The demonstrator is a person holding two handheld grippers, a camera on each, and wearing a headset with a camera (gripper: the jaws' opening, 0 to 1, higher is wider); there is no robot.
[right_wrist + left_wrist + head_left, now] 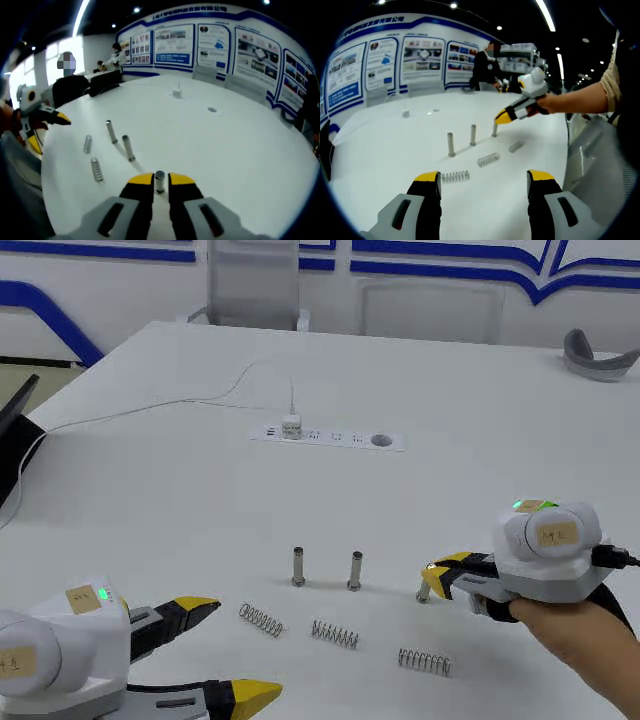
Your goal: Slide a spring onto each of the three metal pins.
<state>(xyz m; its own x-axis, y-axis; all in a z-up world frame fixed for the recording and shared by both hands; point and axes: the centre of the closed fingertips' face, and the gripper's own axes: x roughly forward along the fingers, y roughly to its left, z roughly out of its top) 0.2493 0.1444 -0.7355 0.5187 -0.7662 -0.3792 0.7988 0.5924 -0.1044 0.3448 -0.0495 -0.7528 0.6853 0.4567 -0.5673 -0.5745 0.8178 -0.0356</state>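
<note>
Pins: three upright, bare, on the table.
Springs: three lying just before them.
Right gripper: clenched on the right pin.
Left gripper: jaws spread, empty, near left spring.
Handling: springs look light, squashy, rollable; pinch mid-coil, gently.

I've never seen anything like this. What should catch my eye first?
Three metal pins stand upright on the white table, with three springs lying loose in front of them. The right tongs are closed around the rightmost pin, while the left tongs hang open near the springs.
</note>
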